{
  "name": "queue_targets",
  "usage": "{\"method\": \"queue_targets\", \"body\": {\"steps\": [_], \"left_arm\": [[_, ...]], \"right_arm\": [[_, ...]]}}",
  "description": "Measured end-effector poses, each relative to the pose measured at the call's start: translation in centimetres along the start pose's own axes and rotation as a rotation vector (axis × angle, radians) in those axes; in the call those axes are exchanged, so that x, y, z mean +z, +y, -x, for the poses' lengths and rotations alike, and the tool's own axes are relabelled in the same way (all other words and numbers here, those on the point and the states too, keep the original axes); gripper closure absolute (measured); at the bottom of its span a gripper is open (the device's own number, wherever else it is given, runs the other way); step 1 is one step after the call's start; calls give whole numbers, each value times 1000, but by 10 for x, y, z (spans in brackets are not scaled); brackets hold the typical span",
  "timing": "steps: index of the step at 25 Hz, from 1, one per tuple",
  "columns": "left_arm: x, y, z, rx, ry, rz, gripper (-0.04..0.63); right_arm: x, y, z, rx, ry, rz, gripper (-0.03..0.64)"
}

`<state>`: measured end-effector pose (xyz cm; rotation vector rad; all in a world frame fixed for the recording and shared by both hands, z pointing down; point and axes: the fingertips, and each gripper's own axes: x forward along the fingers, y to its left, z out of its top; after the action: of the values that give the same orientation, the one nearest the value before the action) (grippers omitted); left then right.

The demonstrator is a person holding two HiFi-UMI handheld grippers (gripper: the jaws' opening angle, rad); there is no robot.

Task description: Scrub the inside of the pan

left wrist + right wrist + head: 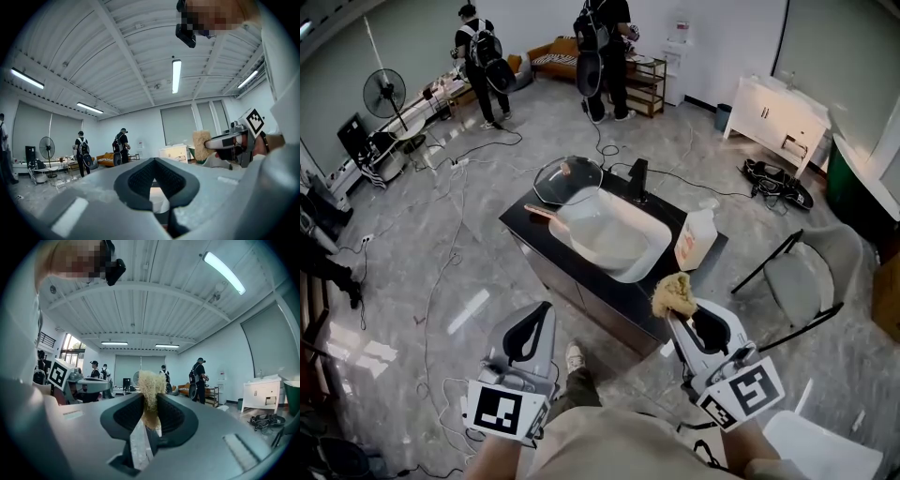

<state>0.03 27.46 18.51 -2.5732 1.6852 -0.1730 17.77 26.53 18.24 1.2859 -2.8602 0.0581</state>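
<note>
A black counter [609, 291] carries a white sink basin [652, 246]. A wooden handle [542, 213] sticks out at the basin's left corner; the pan body it belongs to is hard to make out. A round dark glassy lid or pan [567, 180] lies behind the basin. My right gripper [675, 314] [150, 399] is shut on a tan fibrous scrubber [673, 295] [151, 383], level, just short of the counter's near corner. To the left of that corner my left gripper [546, 307] [153, 161] is shut and holds nothing.
A white detergent bottle [696, 239] stands at the counter's right end, and a black faucet [637, 178] behind the basin. A grey folding chair [806, 272] is on the right. Cables cross the floor. Two people [483, 61] stand far back near a fan [384, 94].
</note>
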Motion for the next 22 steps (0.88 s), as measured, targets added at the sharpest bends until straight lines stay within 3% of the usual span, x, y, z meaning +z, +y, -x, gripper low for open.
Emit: {"method": "queue_targets", "body": {"steps": [22], "left_arm": [[-18,210,-150,-113,41,9,594]], "right_arm": [[4,-37,-237,-116,118,24,523]]}}
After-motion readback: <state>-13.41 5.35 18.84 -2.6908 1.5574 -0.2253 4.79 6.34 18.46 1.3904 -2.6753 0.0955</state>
